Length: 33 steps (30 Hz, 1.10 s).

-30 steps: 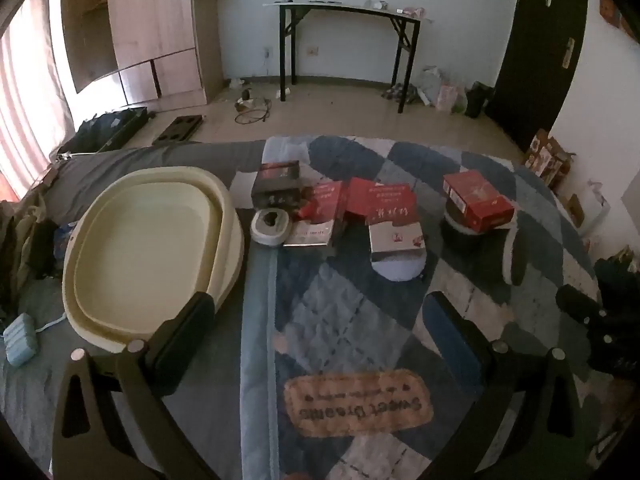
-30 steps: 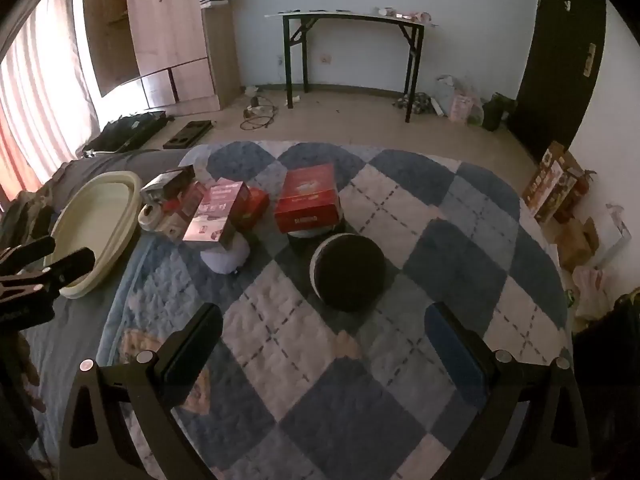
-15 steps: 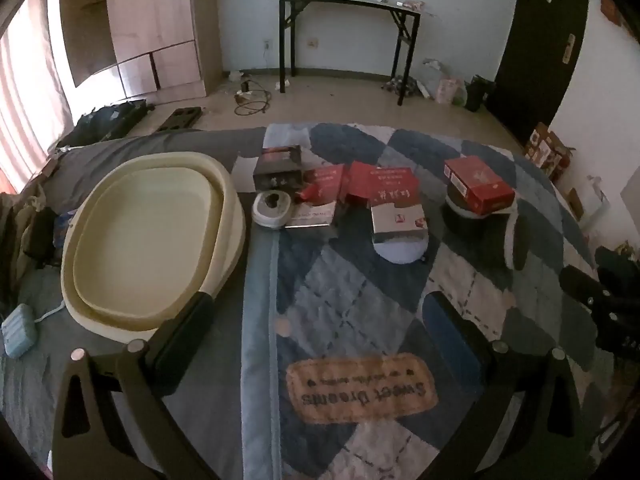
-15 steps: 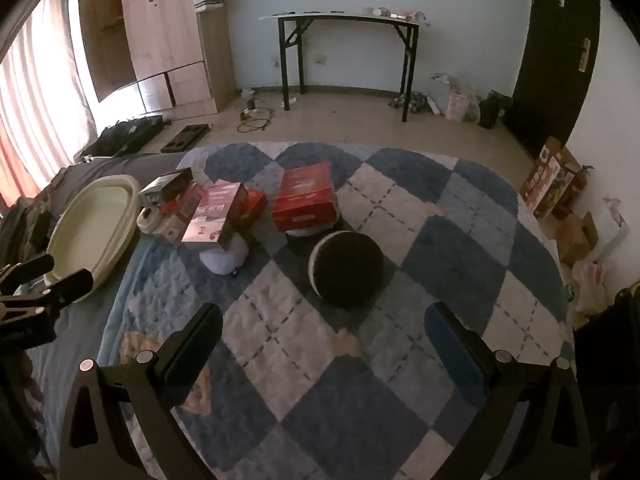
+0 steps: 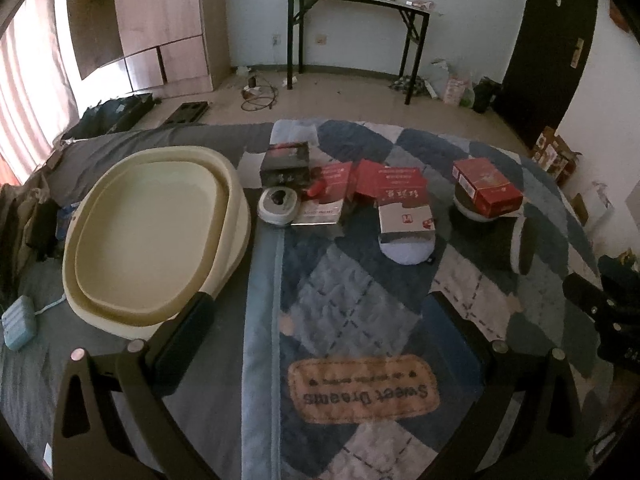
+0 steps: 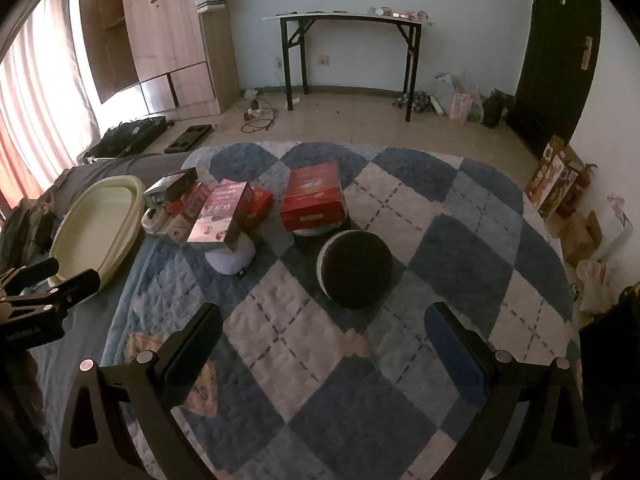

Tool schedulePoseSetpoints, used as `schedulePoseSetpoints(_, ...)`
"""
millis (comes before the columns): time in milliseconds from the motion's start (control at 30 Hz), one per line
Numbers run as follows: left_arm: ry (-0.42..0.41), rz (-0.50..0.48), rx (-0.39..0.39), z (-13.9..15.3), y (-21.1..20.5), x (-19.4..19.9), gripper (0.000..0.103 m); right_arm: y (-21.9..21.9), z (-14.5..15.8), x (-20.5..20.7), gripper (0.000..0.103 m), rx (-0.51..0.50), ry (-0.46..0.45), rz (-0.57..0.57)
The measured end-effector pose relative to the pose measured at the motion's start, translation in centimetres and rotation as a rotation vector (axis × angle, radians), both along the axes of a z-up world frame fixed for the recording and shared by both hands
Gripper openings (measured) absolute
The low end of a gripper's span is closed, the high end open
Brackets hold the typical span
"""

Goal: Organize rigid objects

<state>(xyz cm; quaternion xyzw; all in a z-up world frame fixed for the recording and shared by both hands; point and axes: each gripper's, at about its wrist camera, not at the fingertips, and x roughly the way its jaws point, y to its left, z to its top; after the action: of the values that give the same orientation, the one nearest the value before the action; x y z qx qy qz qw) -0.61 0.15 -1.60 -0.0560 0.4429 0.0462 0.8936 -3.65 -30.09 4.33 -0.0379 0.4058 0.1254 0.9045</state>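
A cream oval basin (image 5: 152, 236) lies empty at the left of the bed; it also shows in the right wrist view (image 6: 96, 228). Beside it sit a black box (image 5: 285, 162), a round white device (image 5: 279, 205), several red boxes (image 5: 390, 184) and a red box (image 5: 486, 186) resting on a white bowl. In the right wrist view that red box (image 6: 312, 196) sits behind a round black-and-white cushion (image 6: 354, 268). My left gripper (image 5: 320, 316) is open and empty above the quilt. My right gripper (image 6: 324, 328) is open and empty, just short of the cushion.
The checked blue quilt (image 6: 420, 240) covers the bed. A small blue pad (image 5: 16, 326) lies at the far left edge. Beyond the bed are a wooden wardrobe (image 5: 160, 28), a black folding table (image 5: 356, 36) and cardboard boxes (image 6: 556, 176) by the right wall.
Both grippers have drawn back and risen slightly, so the objects sit a bit farther off. Both stay open and empty.
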Motion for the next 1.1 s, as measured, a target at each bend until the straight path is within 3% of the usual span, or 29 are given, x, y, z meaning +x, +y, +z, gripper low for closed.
schedulePoseSetpoints(1100,0.029,-0.044,0.027,0.3,-0.9,-0.4,0.103,1.4,-0.9,-0.2,0.103,-0.011,0.010,0.043)
